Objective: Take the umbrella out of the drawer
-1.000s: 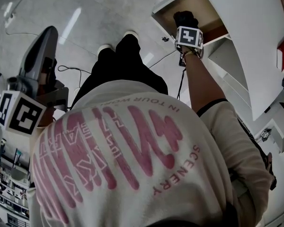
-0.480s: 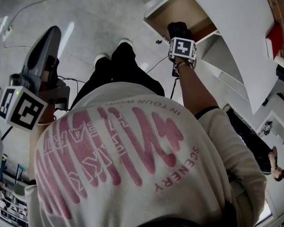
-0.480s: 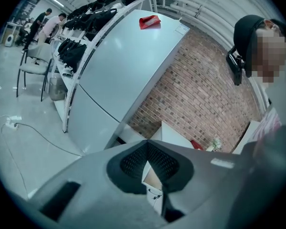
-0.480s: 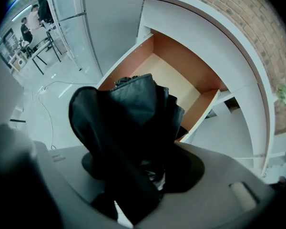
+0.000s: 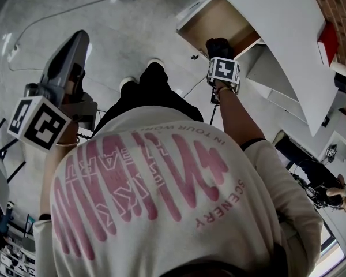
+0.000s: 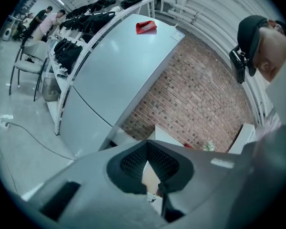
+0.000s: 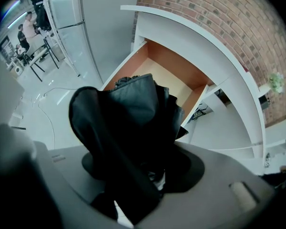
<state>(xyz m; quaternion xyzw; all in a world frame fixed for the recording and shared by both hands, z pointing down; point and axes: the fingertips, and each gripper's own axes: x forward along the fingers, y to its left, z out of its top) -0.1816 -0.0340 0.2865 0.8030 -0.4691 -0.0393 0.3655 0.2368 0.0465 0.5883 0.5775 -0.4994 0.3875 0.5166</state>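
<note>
Right gripper view, umbrella (image 7: 133,111) clamped over open drawer (image 7: 177,62)

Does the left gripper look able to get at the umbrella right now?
Probably not: the left gripper is raised on the far side of the person's body, jaws together, while the right gripper grips the black umbrella over the open drawer.

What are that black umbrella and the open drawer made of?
The umbrella looks like thin synthetic fabric, black with a slight sheen; it folds in soft creases. The drawer seems to be wooden board, matt tan inside, with smooth white outer faces, perhaps laminate.
</note>
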